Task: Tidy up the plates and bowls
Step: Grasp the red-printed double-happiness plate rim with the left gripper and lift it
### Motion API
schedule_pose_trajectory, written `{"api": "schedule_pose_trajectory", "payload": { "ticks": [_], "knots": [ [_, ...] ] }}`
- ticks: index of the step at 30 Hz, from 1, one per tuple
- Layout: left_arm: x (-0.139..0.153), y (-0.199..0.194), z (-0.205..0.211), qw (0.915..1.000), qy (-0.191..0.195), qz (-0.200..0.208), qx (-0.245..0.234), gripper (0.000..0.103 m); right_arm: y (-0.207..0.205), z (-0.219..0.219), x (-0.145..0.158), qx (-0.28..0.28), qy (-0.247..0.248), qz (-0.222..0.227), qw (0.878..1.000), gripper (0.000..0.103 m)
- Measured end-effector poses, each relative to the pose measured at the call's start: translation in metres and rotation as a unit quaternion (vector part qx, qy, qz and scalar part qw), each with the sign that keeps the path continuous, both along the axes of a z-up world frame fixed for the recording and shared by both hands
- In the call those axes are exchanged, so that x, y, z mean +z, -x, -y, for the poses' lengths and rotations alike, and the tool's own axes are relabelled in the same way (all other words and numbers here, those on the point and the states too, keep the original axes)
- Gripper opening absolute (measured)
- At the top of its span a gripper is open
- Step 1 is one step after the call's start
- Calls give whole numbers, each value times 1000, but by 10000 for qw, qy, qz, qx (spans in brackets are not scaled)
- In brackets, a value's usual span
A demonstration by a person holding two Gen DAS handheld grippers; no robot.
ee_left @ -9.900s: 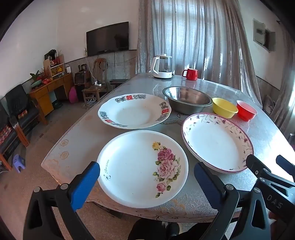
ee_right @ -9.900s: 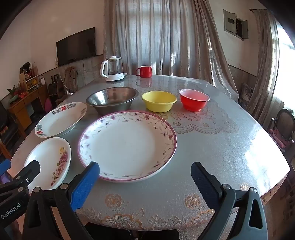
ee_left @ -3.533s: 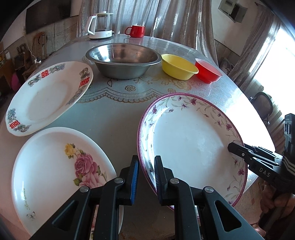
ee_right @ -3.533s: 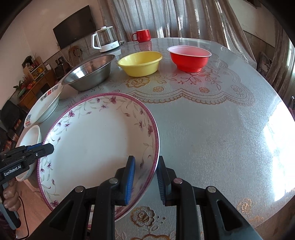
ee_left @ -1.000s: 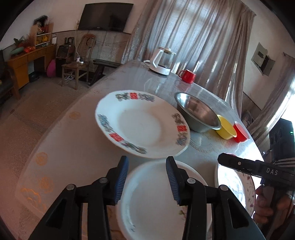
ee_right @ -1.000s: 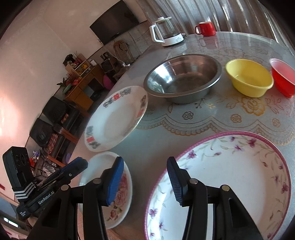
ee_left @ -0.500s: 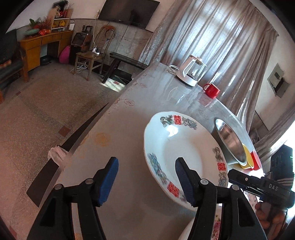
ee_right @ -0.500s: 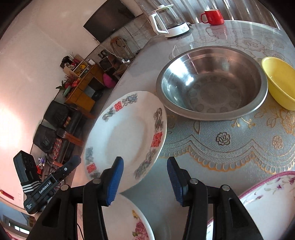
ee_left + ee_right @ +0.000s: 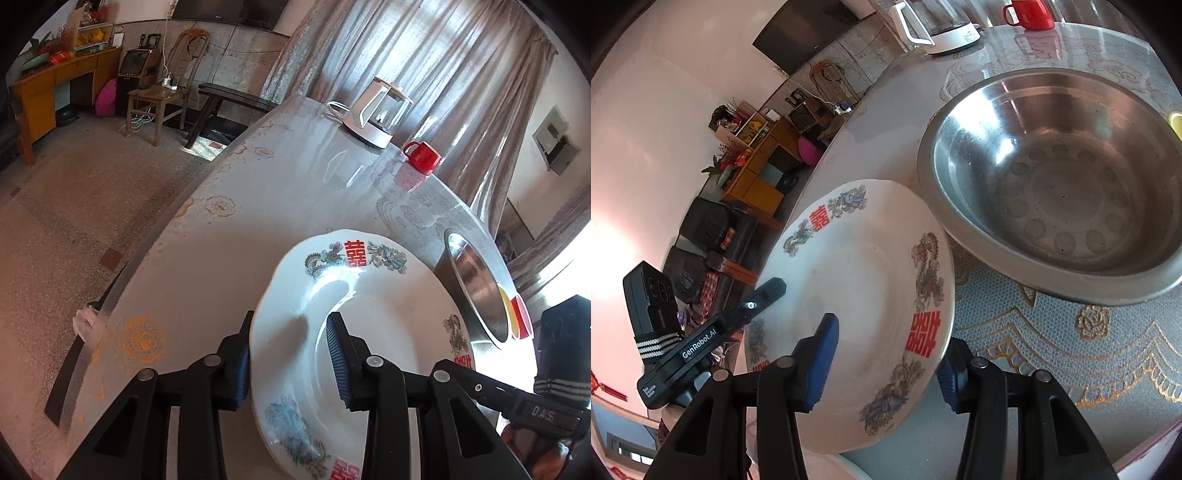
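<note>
A white plate with red characters and dragon prints (image 9: 388, 295) (image 9: 864, 266) lies on the table beside the steel bowl. My left gripper (image 9: 290, 354) straddles the plate's left rim, one blue pad outside and one on the inner face, jaws still apart. My right gripper (image 9: 886, 362) straddles the plate's right rim the same way, one pad above the plate and one under its edge. Each gripper's body shows in the other's view. Whether the pads press the plate is not clear.
A large steel bowl (image 9: 1063, 184) (image 9: 476, 284) sits right of the plate, with yellow (image 9: 504, 301) and red bowls (image 9: 521, 317) behind it. A kettle (image 9: 376, 114) and a red mug (image 9: 421, 157) stand at the far end. The table edge (image 9: 155, 240) drops off to the left.
Both grippers have moved in from open positions near the plate onto its opposite rims, and their jaws have narrowed around the edges. The plate fills more of both views.
</note>
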State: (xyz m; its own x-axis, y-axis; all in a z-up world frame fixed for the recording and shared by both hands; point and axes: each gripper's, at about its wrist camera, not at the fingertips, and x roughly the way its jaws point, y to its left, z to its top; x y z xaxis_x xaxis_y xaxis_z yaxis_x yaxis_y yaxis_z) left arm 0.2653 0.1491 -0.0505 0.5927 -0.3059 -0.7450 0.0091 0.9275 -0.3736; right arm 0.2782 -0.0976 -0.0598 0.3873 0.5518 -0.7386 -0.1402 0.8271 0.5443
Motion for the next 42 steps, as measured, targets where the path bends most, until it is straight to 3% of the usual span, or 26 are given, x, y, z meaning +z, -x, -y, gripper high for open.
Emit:
{"api": "schedule_pose_trajectory", "payload": {
  "ticks": [3,6,10,13,18,23,27,31,42],
  "knots": [
    [-1,0,5,9998,-209,-8,36,36,0,-2,6,31,207,125,9997,46],
    [3,8,1,9999,101,29,37,36,3,-2,10,106,457,189,9987,45],
    [7,15,10,9990,-384,194,-112,35,6,-1,12,192,747,350,9964,42],
    [10,24,7,9993,-178,259,-214,35,11,-5,16,256,1155,455,9919,38],
    [15,37,11,9976,-325,458,-398,35,17,6,20,265,1009,480,9934,34],
    [16,44,13,9974,-186,513,-464,36,29,3,30,451,1055,708,9909,33],
    [11,50,18,9965,-375,533,-518,32,30,6,24,442,999,669,9918,31],
    [15,57,16,9968,-200,595,-486,33,35,5,25,486,1068,723,9905,31],
    [24,79,20,9951,-254,816,-489,34,38,2,29,520,979,826,9904,31]
  ]
}}
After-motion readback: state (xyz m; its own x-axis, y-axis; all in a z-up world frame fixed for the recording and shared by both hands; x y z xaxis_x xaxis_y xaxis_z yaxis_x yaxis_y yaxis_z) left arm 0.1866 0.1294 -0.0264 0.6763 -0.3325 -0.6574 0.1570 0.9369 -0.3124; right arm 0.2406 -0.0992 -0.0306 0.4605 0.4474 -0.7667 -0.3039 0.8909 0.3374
